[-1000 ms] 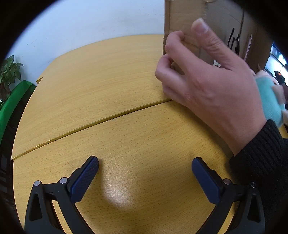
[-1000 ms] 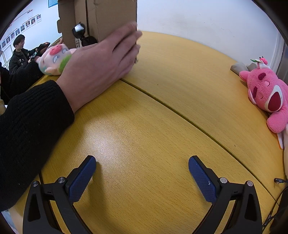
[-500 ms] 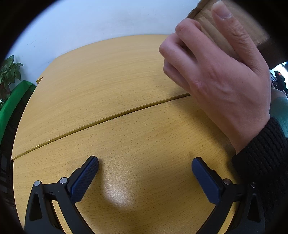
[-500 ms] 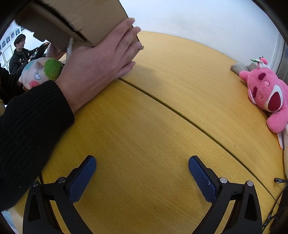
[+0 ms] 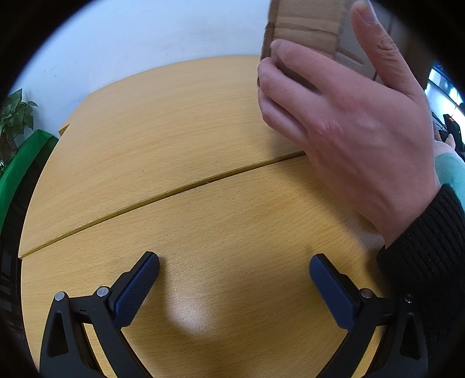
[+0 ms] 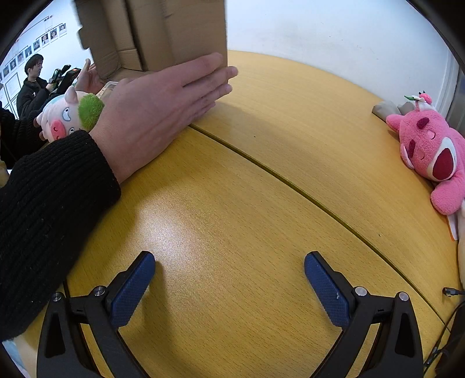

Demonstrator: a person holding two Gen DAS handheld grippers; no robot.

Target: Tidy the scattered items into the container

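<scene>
Setup step: a bare hand is steadying the cardboard box while both hand-held grippers are idling wide open, empty; next move needs the pink plush.

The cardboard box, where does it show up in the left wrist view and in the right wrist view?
Left wrist: cardboard box at the top edge, right of centre, behind the fingers of the bare hand.
Right wrist: the box at the top, left of centre, the same hand flat against its side.
Shared landmark: the seam in the wooden table.
</scene>
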